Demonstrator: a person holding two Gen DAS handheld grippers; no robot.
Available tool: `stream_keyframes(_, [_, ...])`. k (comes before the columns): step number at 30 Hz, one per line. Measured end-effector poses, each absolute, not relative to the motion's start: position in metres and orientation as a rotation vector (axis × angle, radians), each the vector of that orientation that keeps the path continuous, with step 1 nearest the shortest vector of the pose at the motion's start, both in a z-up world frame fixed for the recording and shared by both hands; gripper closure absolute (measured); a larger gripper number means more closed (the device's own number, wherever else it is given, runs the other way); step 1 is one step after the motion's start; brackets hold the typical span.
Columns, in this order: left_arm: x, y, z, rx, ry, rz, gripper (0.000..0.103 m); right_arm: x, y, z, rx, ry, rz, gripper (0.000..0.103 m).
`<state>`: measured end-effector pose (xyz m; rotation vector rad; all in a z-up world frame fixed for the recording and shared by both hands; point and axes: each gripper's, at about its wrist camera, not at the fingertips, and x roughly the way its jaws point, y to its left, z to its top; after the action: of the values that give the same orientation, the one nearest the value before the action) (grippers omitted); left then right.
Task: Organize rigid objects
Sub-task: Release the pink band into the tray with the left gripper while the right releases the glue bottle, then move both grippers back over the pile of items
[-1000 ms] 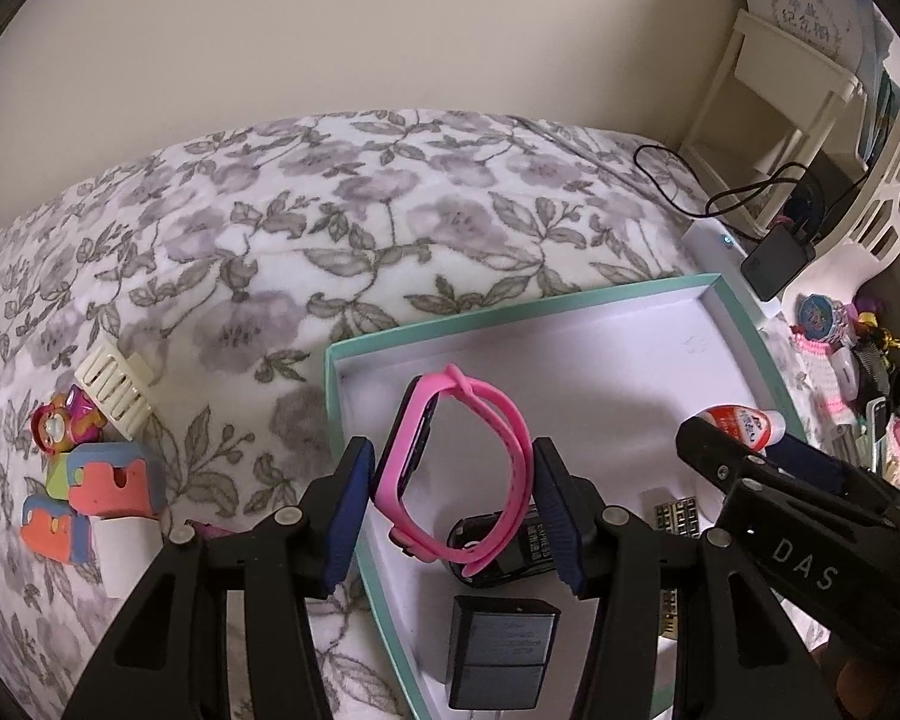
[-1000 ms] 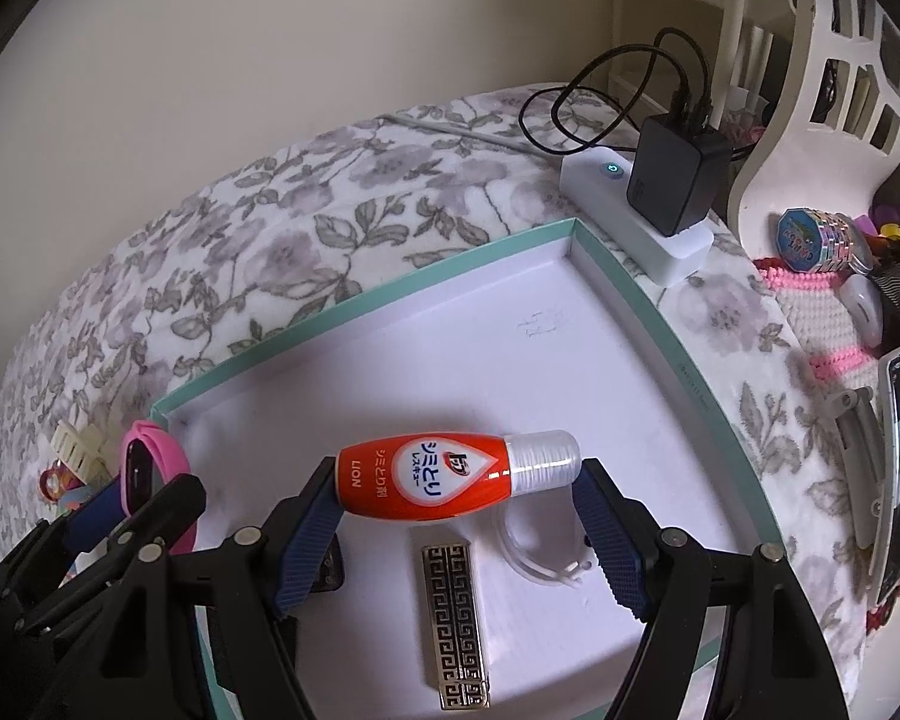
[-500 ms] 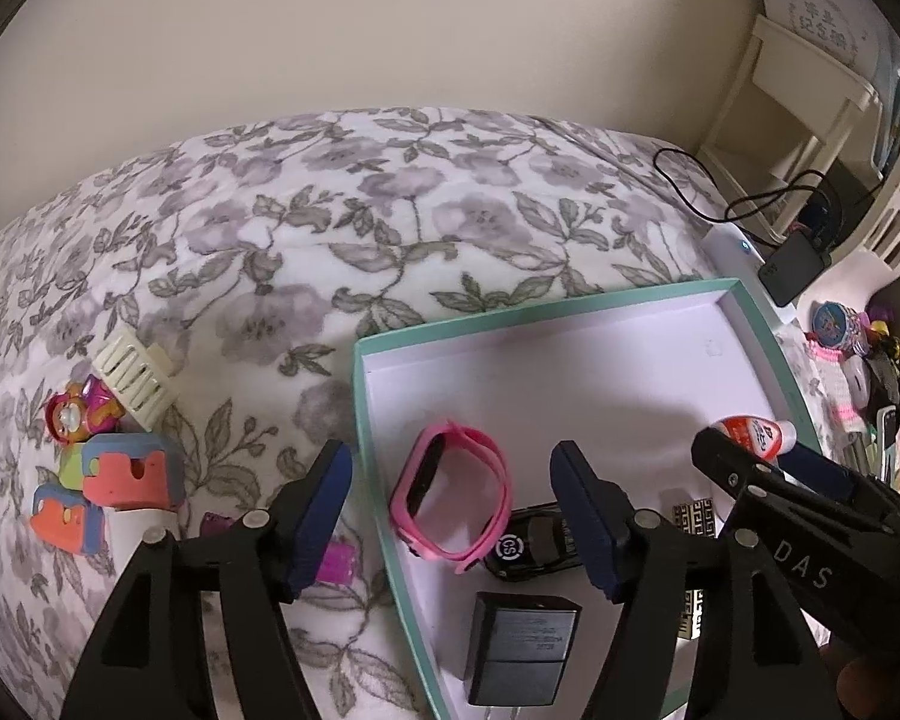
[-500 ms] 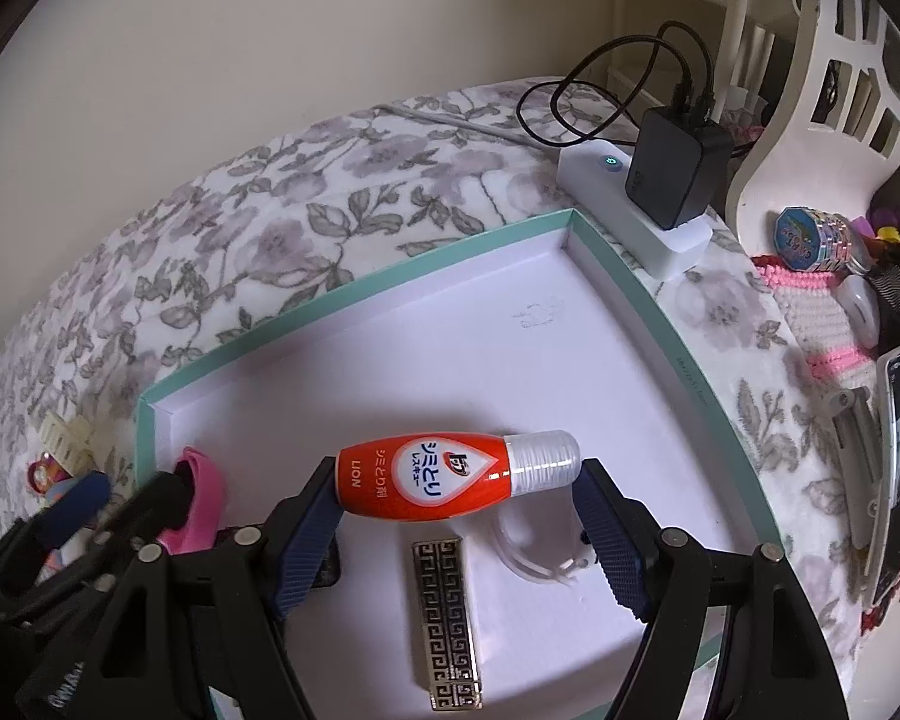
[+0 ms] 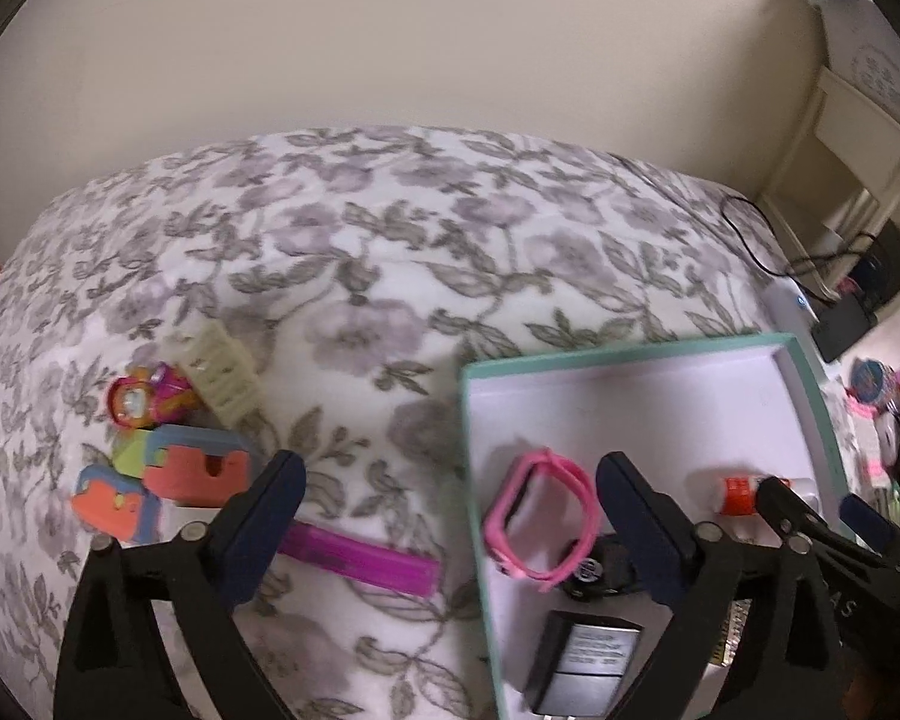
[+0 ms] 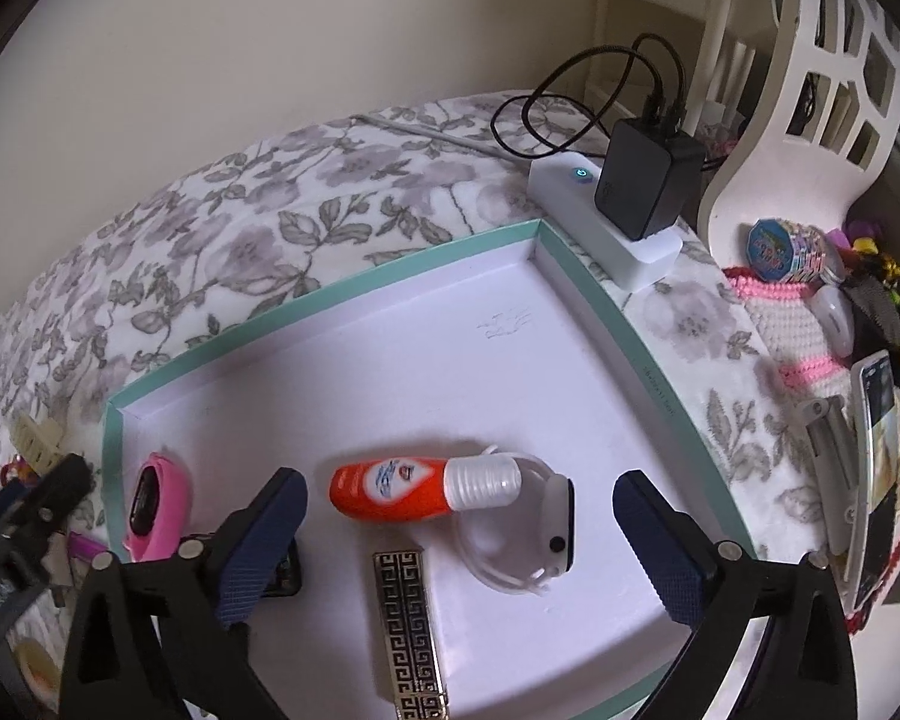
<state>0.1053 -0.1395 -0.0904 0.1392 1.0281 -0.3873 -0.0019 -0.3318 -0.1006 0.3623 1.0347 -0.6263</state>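
Both hand-held grippers spread wide over the teal-rimmed box (image 6: pixel 324 294) on the bed.
The left hand-held gripper (image 5: pixel 450 531) and right hand-held gripper (image 6: pixel 459 534) have just been opening, holding nothing; pink watch (image 5: pixel 540 519) and orange bottle (image 6: pixel 402 489) lie loose inside the box.

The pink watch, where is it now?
In the left wrist view the pink watch lies inside the teal box, near its left wall, beside a black toy car.

Watch (image 5: pixel 540 522), bottle (image 6: pixel 417 489), lighter (image 6: pixel 411 624) inside tray (image 6: pixel 330 294); toys (image 5: pixel 168 462) left, on blanket (image 5: pixel 360 252).
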Motion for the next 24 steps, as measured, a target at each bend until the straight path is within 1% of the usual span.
stream_keyframes(9, [0.118,-0.111,-0.088,0.123,1.003,-0.261,0.004,0.001,-0.325,-0.095,0.33,0.98,-0.584,0.0])
stream_keyframes(24, [0.131,-0.074,-0.07,0.009,0.99,-0.183,0.004,0.005,-0.313,-0.088,0.3,0.903,-0.528,0.0])
